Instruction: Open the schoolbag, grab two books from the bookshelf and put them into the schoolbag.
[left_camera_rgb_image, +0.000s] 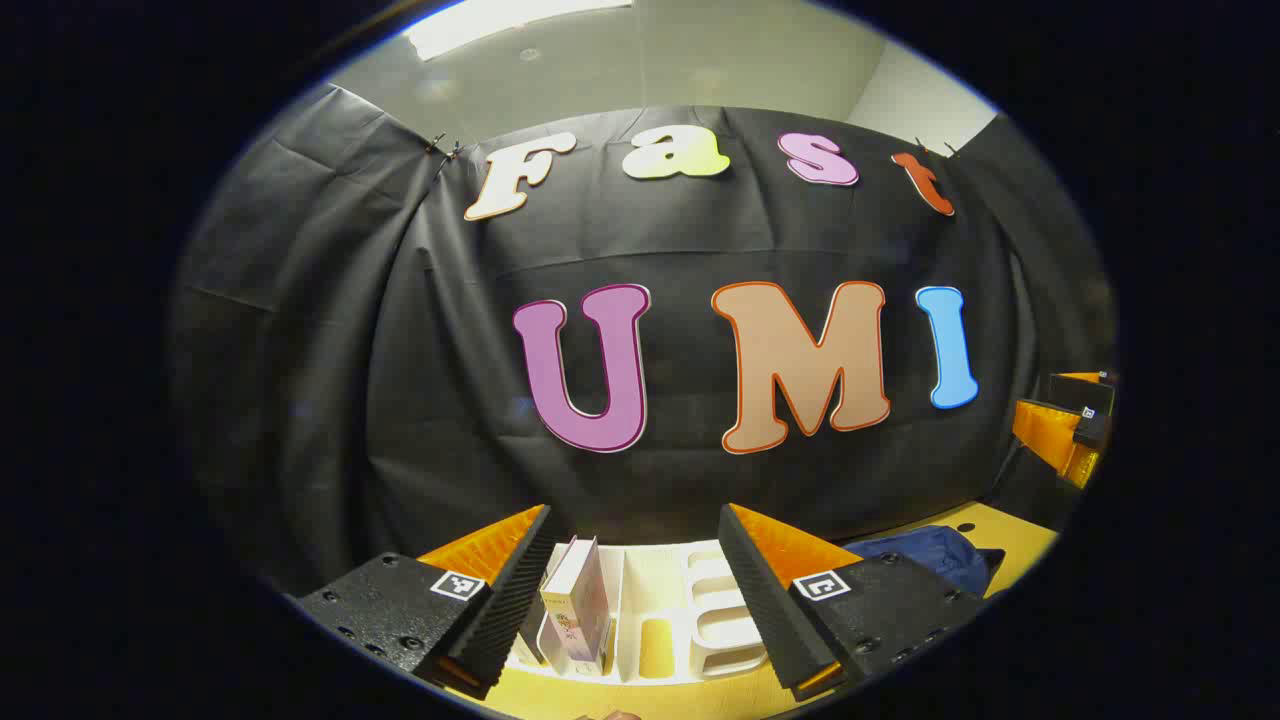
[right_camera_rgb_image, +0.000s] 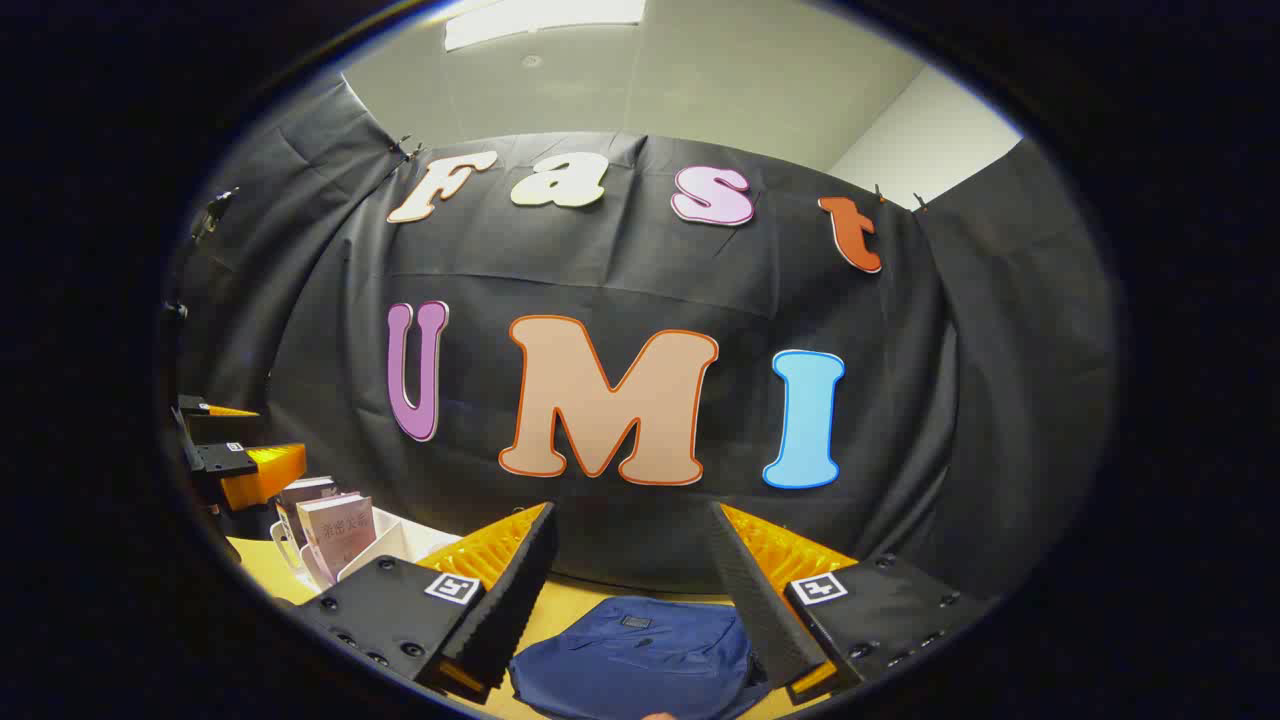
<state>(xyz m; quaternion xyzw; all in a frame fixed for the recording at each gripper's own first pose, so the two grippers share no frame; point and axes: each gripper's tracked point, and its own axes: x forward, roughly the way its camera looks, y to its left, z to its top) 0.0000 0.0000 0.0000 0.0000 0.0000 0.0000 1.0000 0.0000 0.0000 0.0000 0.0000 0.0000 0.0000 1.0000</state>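
Observation:
A dark blue schoolbag (right_camera_rgb_image: 635, 655) lies flat on the yellow table, straight below and ahead of my right gripper (right_camera_rgb_image: 630, 585), which hangs open above it. In the left gripper view the bag (left_camera_rgb_image: 935, 555) sits to the right. My left gripper (left_camera_rgb_image: 635, 590) is open and points at a white bookshelf (left_camera_rgb_image: 690, 610) with upright slots. A pale book (left_camera_rgb_image: 580, 605) stands in its left slots, close to the left finger. In the right gripper view two books (right_camera_rgb_image: 335, 530) stand in that rack (right_camera_rgb_image: 395, 545) at the left, with the left gripper (right_camera_rgb_image: 235, 460) above them.
The yellow table (left_camera_rgb_image: 1000, 530) runs up to the black cloth wall behind the rack and bag. The right gripper (left_camera_rgb_image: 1075, 415) shows at the right edge of the left gripper view. The rack's right slots hold nothing.

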